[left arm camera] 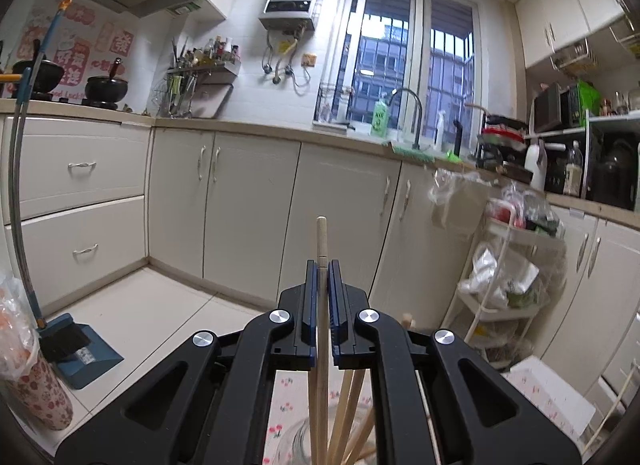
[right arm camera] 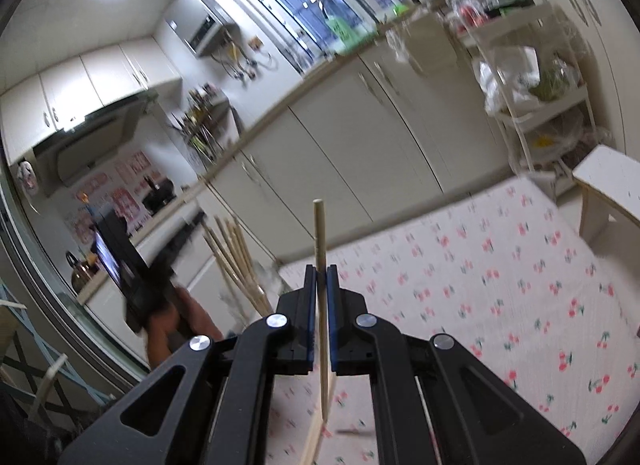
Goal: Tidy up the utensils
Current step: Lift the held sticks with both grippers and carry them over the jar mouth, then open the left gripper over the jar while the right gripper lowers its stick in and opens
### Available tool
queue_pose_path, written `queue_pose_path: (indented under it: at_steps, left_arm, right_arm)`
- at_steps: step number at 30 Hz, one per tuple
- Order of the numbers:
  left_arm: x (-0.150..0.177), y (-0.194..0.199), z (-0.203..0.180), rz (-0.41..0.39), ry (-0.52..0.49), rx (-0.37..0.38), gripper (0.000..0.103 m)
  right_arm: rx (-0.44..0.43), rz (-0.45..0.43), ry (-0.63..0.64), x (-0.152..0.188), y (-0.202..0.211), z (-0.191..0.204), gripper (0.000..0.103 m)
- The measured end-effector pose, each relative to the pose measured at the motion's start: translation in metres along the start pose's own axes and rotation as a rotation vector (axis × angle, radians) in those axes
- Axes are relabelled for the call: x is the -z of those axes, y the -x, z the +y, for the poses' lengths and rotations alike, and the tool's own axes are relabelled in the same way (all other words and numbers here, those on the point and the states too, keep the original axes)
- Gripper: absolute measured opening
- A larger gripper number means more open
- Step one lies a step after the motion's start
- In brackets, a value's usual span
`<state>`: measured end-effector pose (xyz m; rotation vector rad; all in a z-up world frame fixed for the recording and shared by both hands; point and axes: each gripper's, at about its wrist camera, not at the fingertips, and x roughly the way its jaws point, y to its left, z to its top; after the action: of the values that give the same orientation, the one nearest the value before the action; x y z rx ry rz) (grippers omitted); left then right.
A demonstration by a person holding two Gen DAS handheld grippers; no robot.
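Each black gripper is clamped on one pale round wooden chopstick above the cherry-print tabletop.

The left gripper [left arm camera: 322,265] has its blue-padded fingers closed on an upright wooden chopstick [left arm camera: 321,239], whose blunt end stands above the pads; beneath it a bundle of other wooden chopsticks [left arm camera: 348,405] fans out of a clear glass jar [left arm camera: 298,443] on the white cloth tabletop [right arm camera: 500,285]; the right gripper [right arm camera: 321,270] likewise pinches a thin light wooden stick [right arm camera: 319,233], upright between its fingers; in the right wrist view the left gripper and the person's hand [right arm camera: 176,321] show blurred at the left, just beside the bundle.
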<state>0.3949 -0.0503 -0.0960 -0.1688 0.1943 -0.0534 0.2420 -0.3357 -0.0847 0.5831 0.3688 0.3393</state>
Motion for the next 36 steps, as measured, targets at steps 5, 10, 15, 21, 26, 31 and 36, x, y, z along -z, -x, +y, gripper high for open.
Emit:
queue_pose_path:
  at_steps: [5,10,15,21,26,31,36]
  left_arm:
    - [0.008,0.015,-0.001,0.005,-0.051,0.001,0.006]
    - [0.009,0.024,-0.004,0.029,-0.11,0.01,0.022]
    - [0.007,0.039,0.009,0.029,-0.089,0.009,0.037]
    - [0.007,0.062,0.037,0.035,-0.04,-0.014,0.048]
    - [0.018,0.068,0.061,0.089,0.003,-0.042,0.053]
    - [0.025,0.07,0.077,0.119,0.029,-0.058,0.054]
    - [0.026,0.07,0.079,0.129,0.032,-0.06,0.055]
  right_arm:
    - [-0.033,-0.047,0.019,-0.017,0.001,0.018,0.006]
    - [-0.066,-0.074,0.04,-0.029,-0.004,0.038,0.006]
    - [-0.099,-0.095,0.062,-0.039,-0.014,0.061,0.006]
    - [-0.139,-0.132,0.122,-0.059,-0.035,0.094,0.006]
    - [-0.145,-0.115,0.17,-0.063,-0.065,0.115,0.006]
    - [-0.107,-0.034,0.228,-0.049,-0.101,0.128,0.006]
    - [-0.064,0.042,0.269,-0.034,-0.127,0.132,0.006]
